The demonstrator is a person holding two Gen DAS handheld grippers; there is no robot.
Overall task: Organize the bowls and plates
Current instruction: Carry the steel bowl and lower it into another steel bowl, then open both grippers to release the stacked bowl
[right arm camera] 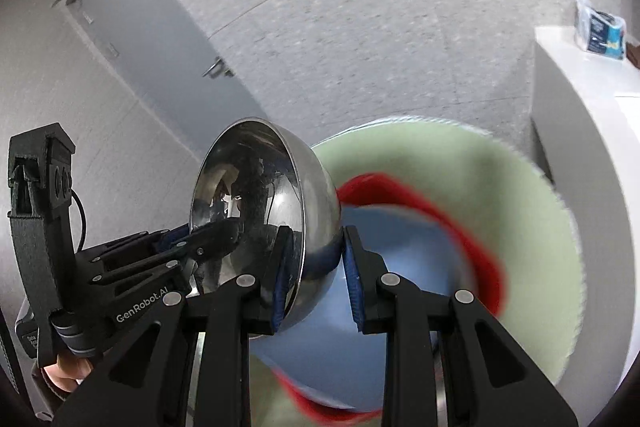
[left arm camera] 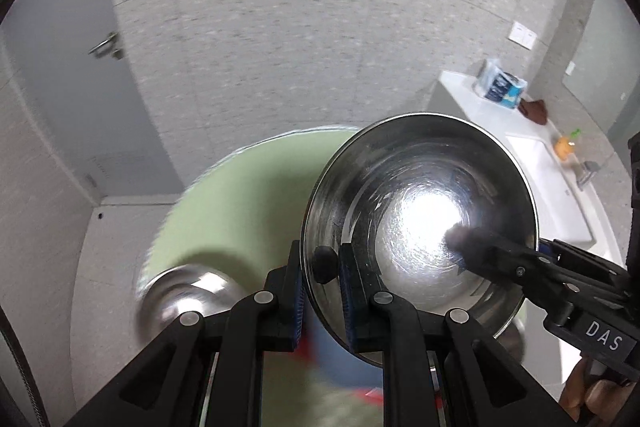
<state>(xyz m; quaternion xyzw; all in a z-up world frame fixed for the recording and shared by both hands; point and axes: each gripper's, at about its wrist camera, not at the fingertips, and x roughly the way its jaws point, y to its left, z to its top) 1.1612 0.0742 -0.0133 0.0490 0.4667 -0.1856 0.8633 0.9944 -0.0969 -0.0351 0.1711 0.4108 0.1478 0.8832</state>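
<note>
From the left wrist, the left gripper (left arm camera: pixel 322 297) pinches the near rim of a steel bowl (left arm camera: pixel 420 211), held up over a round green mat (left arm camera: pixel 248 195). The right gripper (left arm camera: pixel 460 243) reaches in from the right; its tip lies inside the bowl. A second steel bowl (left arm camera: pixel 180 299) sits blurred at the near left of the mat.

From the right wrist, the right gripper (right arm camera: pixel 316 271) is clamped on the tilted bowl's (right arm camera: pixel 264 215) wall, with the left gripper (right arm camera: pixel 200 239) on the left rim. Below lie a blue plate (right arm camera: pixel 400 267) and a red plate (right arm camera: pixel 460 227). I'd keep both grips firm and level the bowl before lowering it.
</note>
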